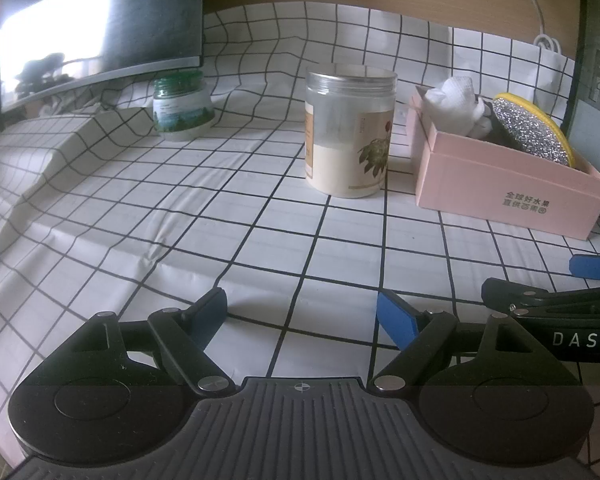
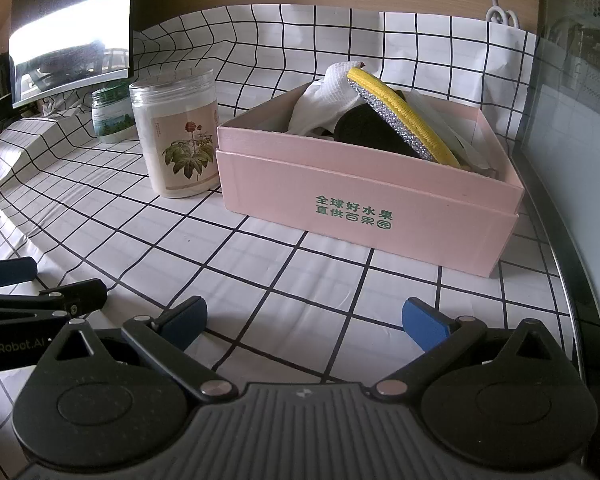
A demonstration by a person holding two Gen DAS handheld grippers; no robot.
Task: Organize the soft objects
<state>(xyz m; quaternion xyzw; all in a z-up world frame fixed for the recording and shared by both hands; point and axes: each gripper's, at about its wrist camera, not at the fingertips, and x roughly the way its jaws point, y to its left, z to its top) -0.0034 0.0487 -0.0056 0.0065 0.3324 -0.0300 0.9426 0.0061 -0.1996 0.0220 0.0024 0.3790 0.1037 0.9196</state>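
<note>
A pink cardboard box (image 2: 364,208) stands on the checked tablecloth at the right; it also shows in the left wrist view (image 1: 500,184). Inside it lie a white cloth (image 2: 324,100), a round silver-and-yellow scrub pad (image 2: 404,120) leaning tilted, and a black soft item (image 2: 368,128). The cloth (image 1: 456,92) and pad (image 1: 536,128) also show in the left wrist view. My left gripper (image 1: 300,316) is open and empty, low over the cloth. My right gripper (image 2: 304,320) is open and empty, in front of the box. The right gripper's fingers (image 1: 540,292) show at the left view's right edge.
A clear jar of white powder with a flower label (image 1: 350,132) stands left of the box. A small green-lidded jar (image 1: 182,104) stands behind it, below a dark monitor (image 1: 100,20). A white paper bag (image 2: 508,68) stands behind the box. A dark case (image 2: 580,120) is at the right.
</note>
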